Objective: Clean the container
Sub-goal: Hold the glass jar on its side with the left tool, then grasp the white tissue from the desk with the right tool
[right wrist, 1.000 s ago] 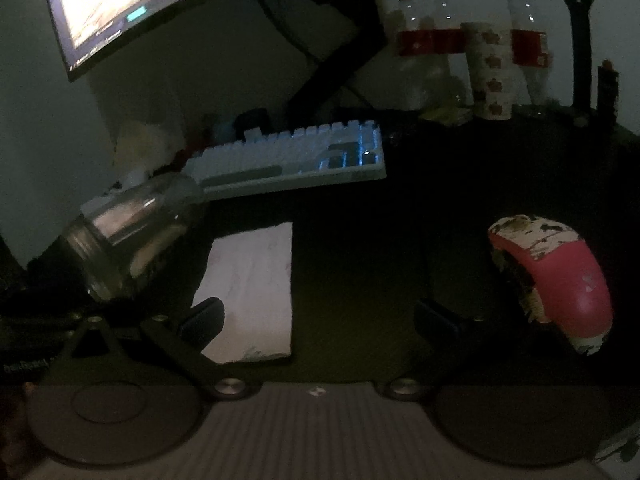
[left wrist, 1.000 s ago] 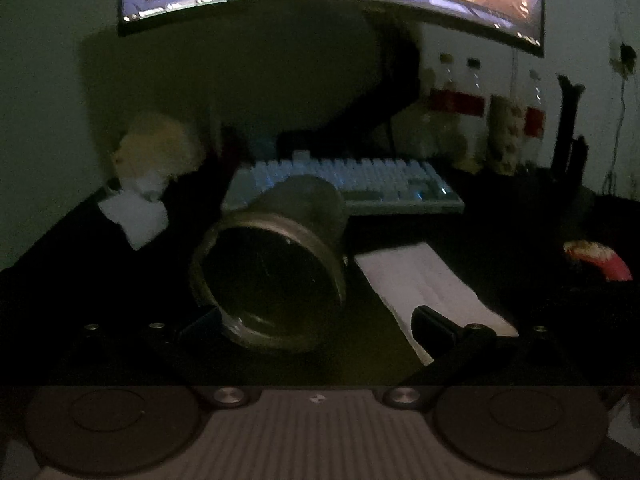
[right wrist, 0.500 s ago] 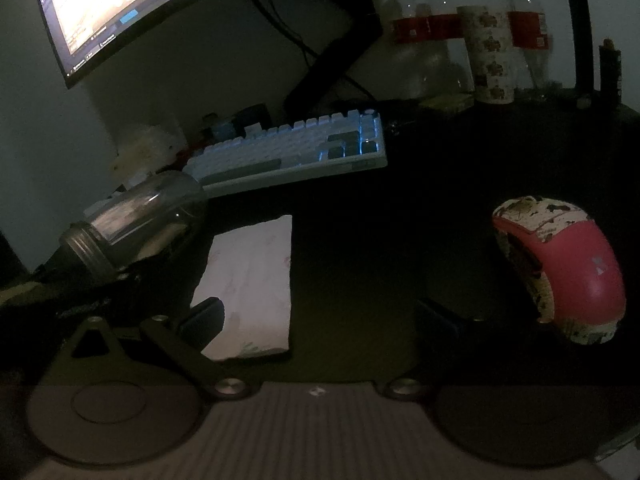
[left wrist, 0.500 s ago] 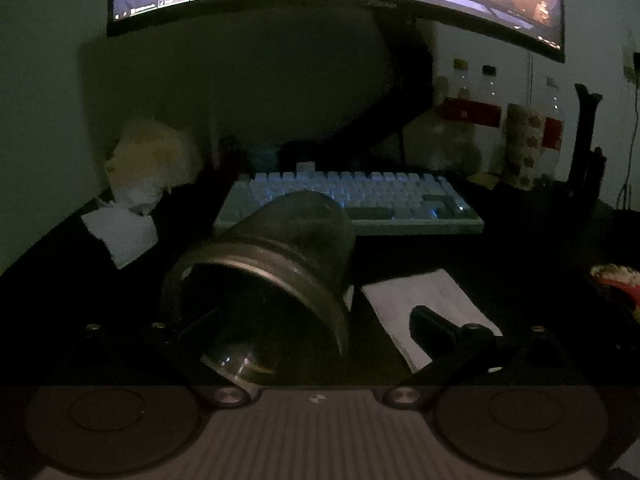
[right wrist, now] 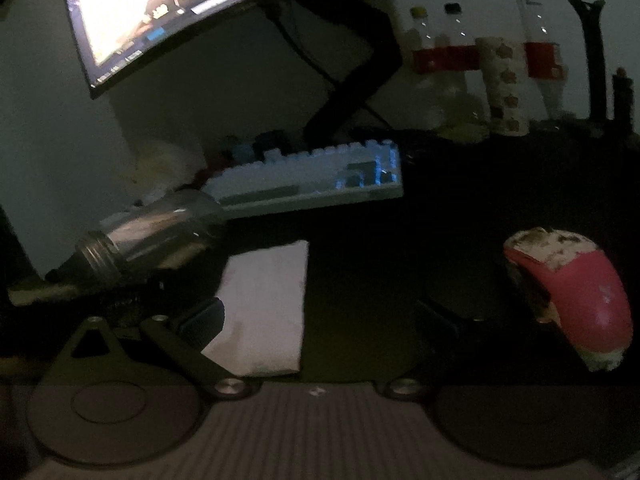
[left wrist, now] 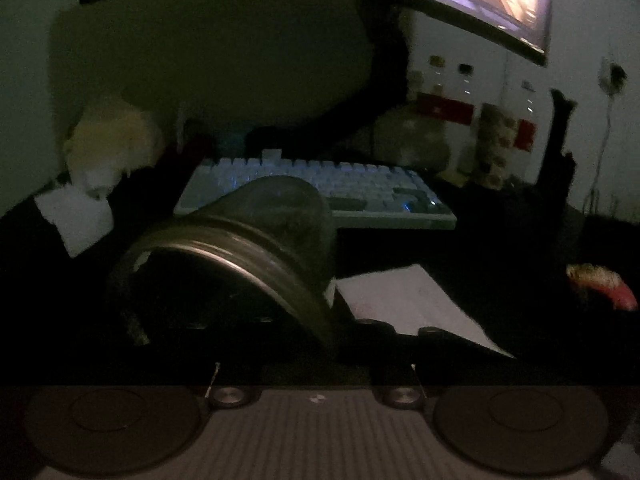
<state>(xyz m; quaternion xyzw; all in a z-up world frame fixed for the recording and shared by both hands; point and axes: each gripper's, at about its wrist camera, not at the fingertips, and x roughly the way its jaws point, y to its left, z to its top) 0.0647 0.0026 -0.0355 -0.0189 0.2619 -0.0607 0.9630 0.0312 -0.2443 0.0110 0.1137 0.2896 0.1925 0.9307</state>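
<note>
A clear glass jar (left wrist: 248, 248) with a threaded neck lies tilted on the dark desk, its mouth facing my left gripper (left wrist: 320, 340). That gripper is shut on the jar's rim near the right side of the mouth; its fingers are lost in the dark. From the right wrist view the jar (right wrist: 152, 240) points its mouth down-left, where a dark finger (right wrist: 60, 276) meets it. A folded white tissue (right wrist: 264, 304) lies flat beside the jar. My right gripper (right wrist: 320, 316) stands open over the tissue's near end, holding nothing.
A lit keyboard (left wrist: 320, 188) lies behind the jar under a curved monitor (right wrist: 180, 12). Crumpled tissues (left wrist: 80, 220) sit at the left. Bottles and a paper cup (right wrist: 504, 88) stand at the back right. A pink mouse (right wrist: 580, 292) rests on the right.
My left gripper moved forward onto the jar's mouth and went from wide open to shut on the rim. The right gripper stayed open in place, its view tipping up slightly.
</note>
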